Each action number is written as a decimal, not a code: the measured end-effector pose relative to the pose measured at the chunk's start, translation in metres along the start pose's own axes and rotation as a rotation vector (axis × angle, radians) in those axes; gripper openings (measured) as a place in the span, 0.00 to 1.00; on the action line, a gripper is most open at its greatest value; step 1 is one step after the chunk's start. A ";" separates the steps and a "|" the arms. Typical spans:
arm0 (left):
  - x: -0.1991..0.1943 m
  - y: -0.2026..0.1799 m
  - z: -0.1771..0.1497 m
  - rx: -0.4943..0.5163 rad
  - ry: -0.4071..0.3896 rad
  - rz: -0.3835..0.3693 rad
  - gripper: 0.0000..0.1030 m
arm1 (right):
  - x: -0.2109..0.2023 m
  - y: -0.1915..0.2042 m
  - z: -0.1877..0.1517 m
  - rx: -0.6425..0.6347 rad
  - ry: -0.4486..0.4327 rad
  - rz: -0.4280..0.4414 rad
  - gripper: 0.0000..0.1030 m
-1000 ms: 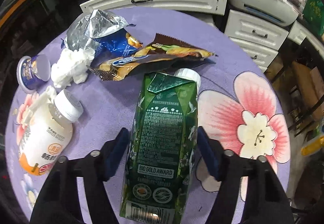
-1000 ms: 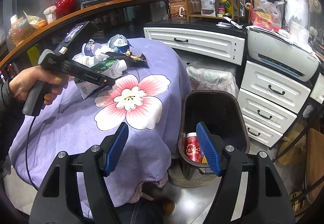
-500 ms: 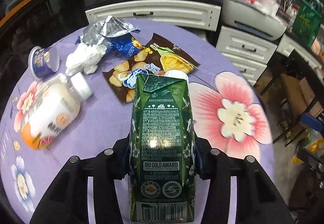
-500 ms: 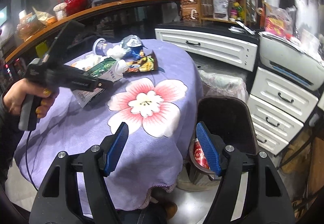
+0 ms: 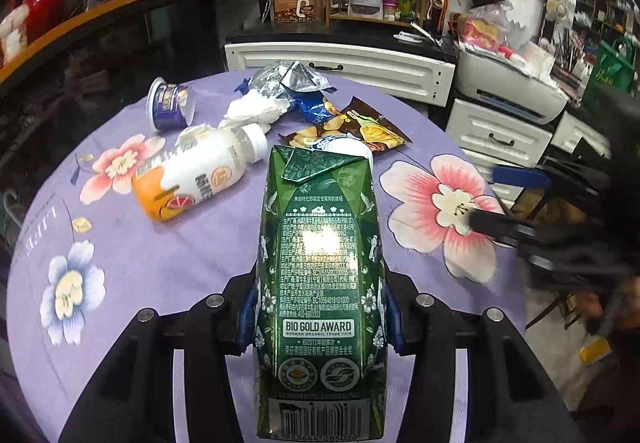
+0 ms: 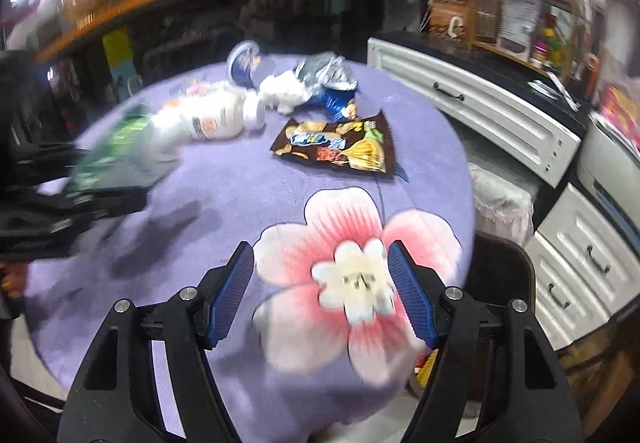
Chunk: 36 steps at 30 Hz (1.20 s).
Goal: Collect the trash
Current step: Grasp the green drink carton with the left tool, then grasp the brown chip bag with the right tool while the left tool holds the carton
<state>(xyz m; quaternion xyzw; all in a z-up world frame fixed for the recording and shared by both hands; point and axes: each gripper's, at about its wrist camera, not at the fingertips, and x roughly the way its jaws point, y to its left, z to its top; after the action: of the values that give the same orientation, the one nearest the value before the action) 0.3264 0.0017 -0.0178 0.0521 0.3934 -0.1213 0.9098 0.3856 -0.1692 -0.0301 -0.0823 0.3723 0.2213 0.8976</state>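
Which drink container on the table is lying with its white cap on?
The white bottle with the orange base, on its side left of the held green carton. The blue yogurt cup beyond it shows an open mouth.

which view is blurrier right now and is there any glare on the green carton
The right wrist view is blurrier: the pink flower on the purple tablecloth and the green milk carton are smeared, and the shelves behind are soft. The left wrist view is sharp on the carton, whose print has a white glare spot in the middle; only the right gripper at the edge is blurred.
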 end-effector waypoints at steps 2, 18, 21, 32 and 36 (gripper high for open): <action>-0.003 0.003 -0.005 -0.011 0.000 -0.004 0.47 | 0.015 0.004 0.010 -0.037 0.031 -0.004 0.67; -0.003 0.011 -0.021 -0.047 0.005 -0.075 0.47 | 0.103 0.010 0.063 -0.204 0.120 -0.144 0.56; -0.004 0.011 -0.022 -0.049 0.003 -0.084 0.47 | 0.112 0.013 0.065 -0.241 0.127 -0.152 0.40; -0.002 0.010 -0.027 -0.064 0.005 -0.107 0.47 | 0.097 0.011 0.059 -0.180 0.063 -0.117 0.01; -0.003 0.005 -0.028 -0.069 0.005 -0.116 0.47 | 0.077 0.012 0.053 -0.159 0.027 -0.082 0.01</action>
<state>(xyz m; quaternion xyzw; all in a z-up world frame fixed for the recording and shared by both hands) 0.3059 0.0124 -0.0350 -0.0018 0.4020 -0.1599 0.9015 0.4617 -0.1167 -0.0465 -0.1715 0.3620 0.2123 0.8913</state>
